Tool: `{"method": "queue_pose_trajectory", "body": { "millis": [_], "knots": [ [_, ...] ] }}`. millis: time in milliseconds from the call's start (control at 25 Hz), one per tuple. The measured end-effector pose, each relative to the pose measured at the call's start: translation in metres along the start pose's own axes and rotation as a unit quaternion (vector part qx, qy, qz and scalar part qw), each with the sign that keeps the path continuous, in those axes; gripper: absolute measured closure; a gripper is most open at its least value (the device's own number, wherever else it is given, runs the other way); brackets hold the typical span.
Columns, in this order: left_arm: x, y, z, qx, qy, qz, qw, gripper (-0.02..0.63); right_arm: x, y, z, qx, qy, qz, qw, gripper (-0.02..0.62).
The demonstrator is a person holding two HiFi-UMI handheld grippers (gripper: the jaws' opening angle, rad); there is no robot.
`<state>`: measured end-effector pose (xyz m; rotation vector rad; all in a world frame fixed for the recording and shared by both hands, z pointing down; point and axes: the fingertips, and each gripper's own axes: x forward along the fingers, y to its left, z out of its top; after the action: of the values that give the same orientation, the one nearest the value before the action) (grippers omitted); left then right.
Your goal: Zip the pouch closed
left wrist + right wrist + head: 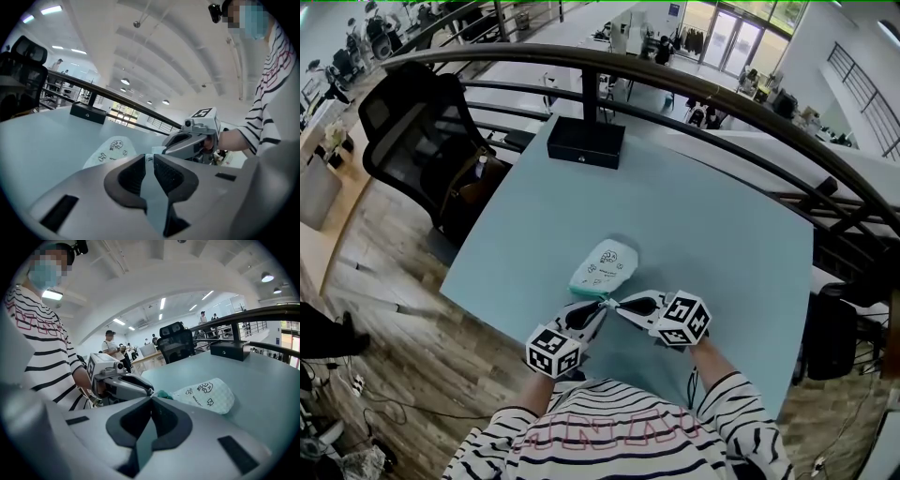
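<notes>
A white and mint pouch (605,267) with small printed figures lies flat on the pale blue table (712,234), its teal end toward me. Both grippers meet at that near end. My left gripper (598,306) comes in from the left, its jaws nearly together on a small white bit of the pouch's near corner (149,159). My right gripper (619,305) comes in from the right with its jaws shut at the teal edge (163,393). Whether the zip pull is in either grip is hidden. The pouch (110,149) (206,394) stretches away beyond the tips.
A black box (586,142) sits at the table's far edge. A black office chair (412,141) stands off the left side, and a curved dark railing (675,80) runs behind the table. The table's near edge lies just under my hands.
</notes>
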<state>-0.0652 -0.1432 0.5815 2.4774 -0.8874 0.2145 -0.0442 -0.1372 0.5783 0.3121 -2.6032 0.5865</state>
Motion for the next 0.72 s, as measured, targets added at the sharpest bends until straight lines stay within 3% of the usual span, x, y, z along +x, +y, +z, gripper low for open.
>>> {"method": "queue_pose_trajectory", "body": {
  "millis": [120, 720],
  "knots": [
    [0.002, -0.006, -0.002, -0.005, 0.0, -0.02, 0.9998, 0.534, 0.002, 0.002, 0.0, 0.0, 0.0, 0.002, 1.0, 0.568],
    [0.003, 0.007, -0.008, 0.006, 0.018, 0.007, 0.9998, 0.578, 0.006, -0.003, -0.004, 0.001, 0.01, -0.012, 1.0, 0.568]
  ]
}}
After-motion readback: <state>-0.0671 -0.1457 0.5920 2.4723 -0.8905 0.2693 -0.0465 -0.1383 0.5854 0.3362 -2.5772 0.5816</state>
